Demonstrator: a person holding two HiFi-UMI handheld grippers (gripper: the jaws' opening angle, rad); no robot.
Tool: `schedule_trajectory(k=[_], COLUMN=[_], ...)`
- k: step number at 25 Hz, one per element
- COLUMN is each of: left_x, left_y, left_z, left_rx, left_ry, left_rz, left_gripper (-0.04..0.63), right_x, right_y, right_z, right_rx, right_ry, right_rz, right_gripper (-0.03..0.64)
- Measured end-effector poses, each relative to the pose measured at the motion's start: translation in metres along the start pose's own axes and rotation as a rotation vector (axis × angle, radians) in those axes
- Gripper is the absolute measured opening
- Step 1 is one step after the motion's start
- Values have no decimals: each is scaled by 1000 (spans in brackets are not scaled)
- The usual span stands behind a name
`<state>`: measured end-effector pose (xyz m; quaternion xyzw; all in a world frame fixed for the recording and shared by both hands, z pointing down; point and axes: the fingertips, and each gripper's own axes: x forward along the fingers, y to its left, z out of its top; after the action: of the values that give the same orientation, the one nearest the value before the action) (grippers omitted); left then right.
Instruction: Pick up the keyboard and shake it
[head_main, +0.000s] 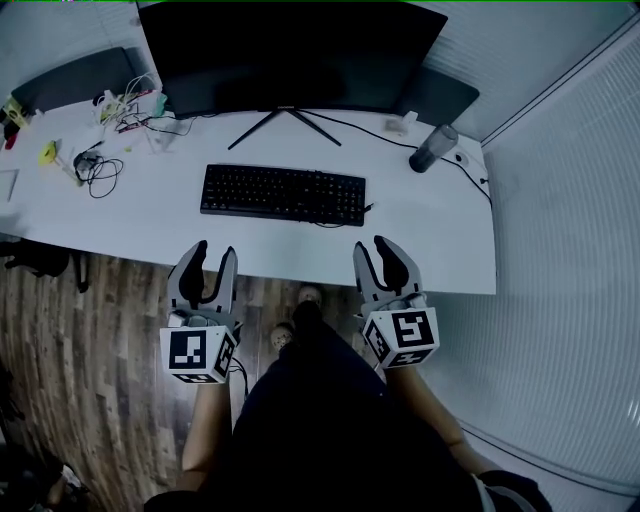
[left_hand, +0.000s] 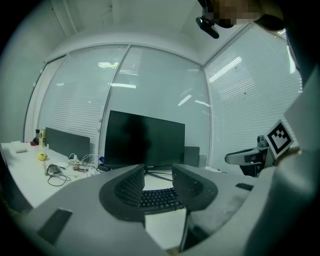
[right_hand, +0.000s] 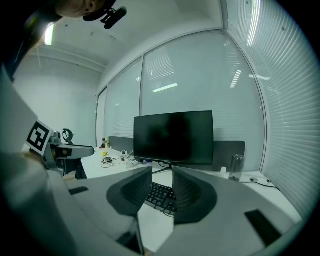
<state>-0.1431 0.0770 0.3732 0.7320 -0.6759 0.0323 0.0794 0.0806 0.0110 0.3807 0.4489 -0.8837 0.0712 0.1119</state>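
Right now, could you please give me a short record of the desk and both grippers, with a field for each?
keyboard: flat on the desk, in front of the monitor, untouched
monitor: behind the keyboard, screen dark
tumbler: on the desk, right of the monitor stand
cables: loose at the desk's left end
left gripper: jaws apart, empty, by the desk's front edge
right gripper: jaws apart, empty, by the desk's front edge
task: keyboard not yet picked up
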Motion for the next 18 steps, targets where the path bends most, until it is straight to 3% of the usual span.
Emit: schedule_trajectory(k=[10, 15, 18], left_x=[37, 77, 106], left_y=[28, 46, 60], left_z=[-8, -18, -31], left_rx=[5, 26, 1], left_ry=[32, 77, 113], left_rz=[3, -20, -32], left_gripper=[153, 153, 155], right_x=[52, 86, 104], right_y=[-19, -42, -63], right_z=[-8, -28, -47], right_rx=[20, 18, 24], right_ry=[-1, 55, 105], right_rz=[-26, -41, -61], right_gripper=[124, 124, 124])
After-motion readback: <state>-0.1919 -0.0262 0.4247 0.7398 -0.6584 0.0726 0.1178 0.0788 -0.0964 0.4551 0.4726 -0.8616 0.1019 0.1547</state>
